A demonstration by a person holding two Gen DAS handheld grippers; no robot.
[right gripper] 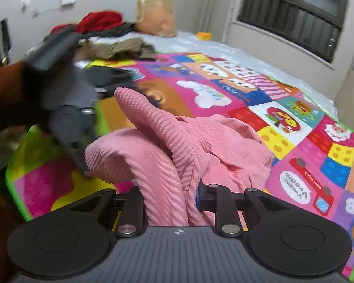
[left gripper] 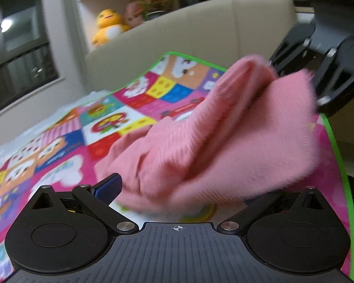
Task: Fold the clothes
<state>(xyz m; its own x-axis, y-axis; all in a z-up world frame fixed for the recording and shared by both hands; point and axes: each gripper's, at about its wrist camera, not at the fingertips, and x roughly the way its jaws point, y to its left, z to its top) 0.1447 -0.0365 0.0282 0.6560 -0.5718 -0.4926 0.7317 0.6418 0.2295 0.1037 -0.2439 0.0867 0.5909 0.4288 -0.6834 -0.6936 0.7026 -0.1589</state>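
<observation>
A pink ribbed garment (left gripper: 212,141) lies bunched on a colourful play mat (left gripper: 59,155) with a green border. My right gripper (right gripper: 171,195) is shut on a fold of the garment (right gripper: 212,146) and holds that part lifted above the mat (right gripper: 224,89). In the left wrist view the right gripper (left gripper: 295,75) is at the upper right, gripping the raised pink edge. My left gripper (left gripper: 184,188) stands open with its jaws wide; the cloth sits between them and hides the right finger. From the right wrist one blurred left finger (right gripper: 79,155) is at the garment's near left edge.
A pile of dark, red and brown clothes (right gripper: 106,35) and a paper bag (right gripper: 155,16) sit at the mat's far end on a pale sheet (right gripper: 224,47). A beige sofa back (left gripper: 200,30) with plush toys (left gripper: 108,26) is behind. A brown sleeve (right gripper: 4,89) is at left.
</observation>
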